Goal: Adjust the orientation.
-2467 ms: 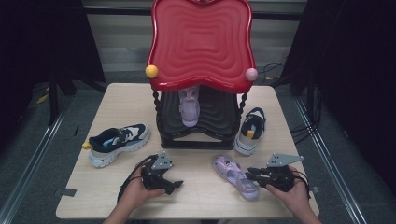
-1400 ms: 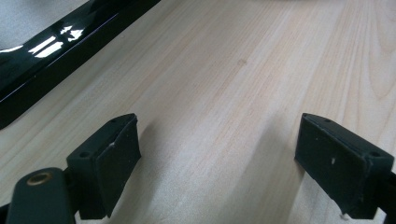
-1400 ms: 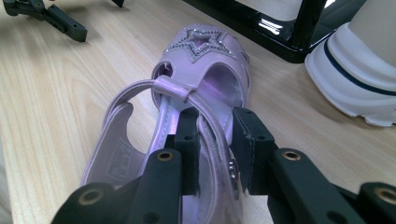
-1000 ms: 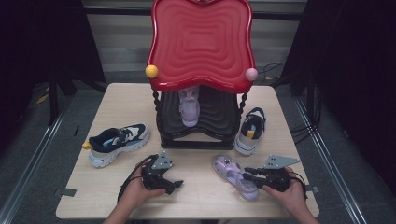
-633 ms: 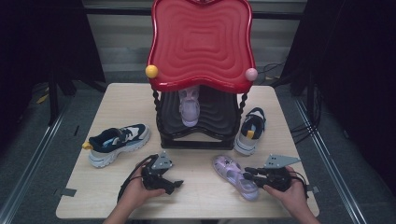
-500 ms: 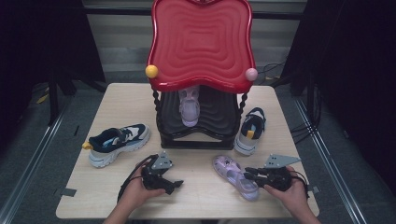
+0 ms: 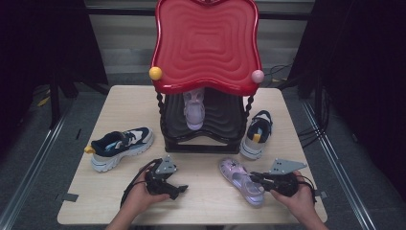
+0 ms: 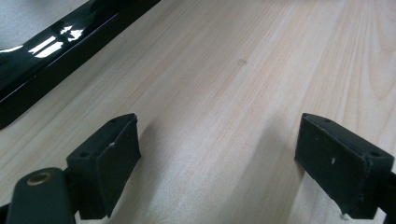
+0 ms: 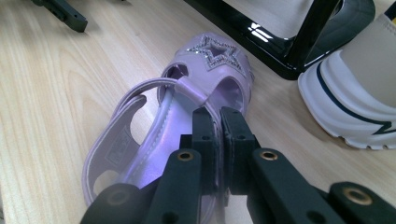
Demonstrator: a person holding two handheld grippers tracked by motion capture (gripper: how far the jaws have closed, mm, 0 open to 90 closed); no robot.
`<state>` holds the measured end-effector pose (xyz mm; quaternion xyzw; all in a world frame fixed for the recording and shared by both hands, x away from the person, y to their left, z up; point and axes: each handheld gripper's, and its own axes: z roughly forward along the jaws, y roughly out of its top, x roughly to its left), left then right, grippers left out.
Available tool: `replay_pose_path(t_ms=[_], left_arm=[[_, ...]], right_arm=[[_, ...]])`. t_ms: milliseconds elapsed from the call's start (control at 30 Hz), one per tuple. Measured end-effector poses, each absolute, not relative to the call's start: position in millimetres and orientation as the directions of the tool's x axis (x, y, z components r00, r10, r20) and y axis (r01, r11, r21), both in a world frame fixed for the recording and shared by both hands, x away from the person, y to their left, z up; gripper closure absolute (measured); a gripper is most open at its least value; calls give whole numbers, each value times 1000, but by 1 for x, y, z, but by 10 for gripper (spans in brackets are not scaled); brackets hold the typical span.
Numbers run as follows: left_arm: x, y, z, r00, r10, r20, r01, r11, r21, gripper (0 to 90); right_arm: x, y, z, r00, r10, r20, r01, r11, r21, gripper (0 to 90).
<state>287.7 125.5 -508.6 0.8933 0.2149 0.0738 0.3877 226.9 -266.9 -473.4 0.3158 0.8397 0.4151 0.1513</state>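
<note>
A light wooden table (image 7: 119, 103) stands on a grey floor (image 7: 43, 158). Black curtains (image 7: 43, 43) hang left and right of the table; cables (image 7: 313, 129) lie right of it.

One high camera overlooks the table (image 7: 210, 201); two ride close above it.

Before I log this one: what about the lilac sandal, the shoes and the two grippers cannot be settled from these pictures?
- Right gripper: its jaws have just been closing on the lilac sandal; the pads hide how much of the side wall they pinch.
- Second sandal: high view, its heel is hidden under the red rack top.
- White sneaker: right gripper view, cut off by the edge.
- Left gripper: open over bare table.
</note>
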Motion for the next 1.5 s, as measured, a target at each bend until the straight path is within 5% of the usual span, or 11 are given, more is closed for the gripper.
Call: replay_pose_path(t_ms=[1500], left_arm=[[288, 126, -509, 897, 440, -34, 326, -608, 724, 131]], right_arm=[[212, -275, -428, -711, 704, -9, 295, 310, 904, 856]])
